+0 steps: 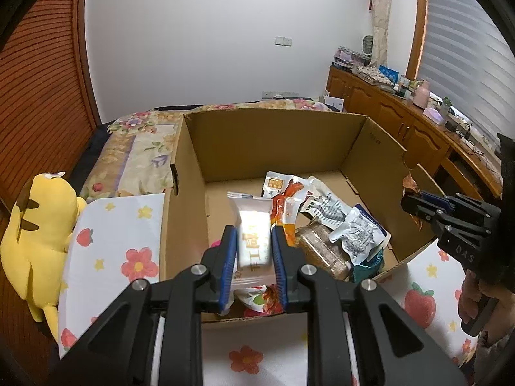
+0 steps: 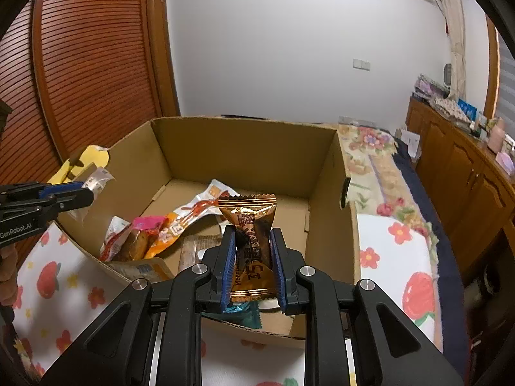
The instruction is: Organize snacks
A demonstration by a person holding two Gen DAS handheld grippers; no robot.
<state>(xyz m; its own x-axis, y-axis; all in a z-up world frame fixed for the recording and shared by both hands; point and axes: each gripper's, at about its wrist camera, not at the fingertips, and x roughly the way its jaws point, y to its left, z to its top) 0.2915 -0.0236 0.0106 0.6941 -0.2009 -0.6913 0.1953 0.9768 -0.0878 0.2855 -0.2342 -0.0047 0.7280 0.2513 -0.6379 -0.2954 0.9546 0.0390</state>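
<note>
An open cardboard box (image 1: 276, 135) (image 2: 244, 148) stands on a flowered cloth and holds several snack packets (image 1: 325, 212) (image 2: 180, 222). My left gripper (image 1: 254, 241) is shut on a white snack packet (image 1: 254, 238) and holds it over the box's near edge. My right gripper (image 2: 251, 244) is shut on a bronze-brown snack packet (image 2: 251, 234) and holds it over the box's near side. The right gripper also shows in the left wrist view (image 1: 415, 206) at the box's right wall. The left gripper shows in the right wrist view (image 2: 74, 196) at the box's left wall.
A yellow plush toy (image 1: 38, 225) lies left of the box. The white cloth with flowers and strawberries (image 1: 119, 234) (image 2: 396, 257) covers the bed around the box. A wooden cabinet (image 1: 402, 122) with clutter runs along the right wall. A slatted wooden door (image 2: 93, 74) stands at the left.
</note>
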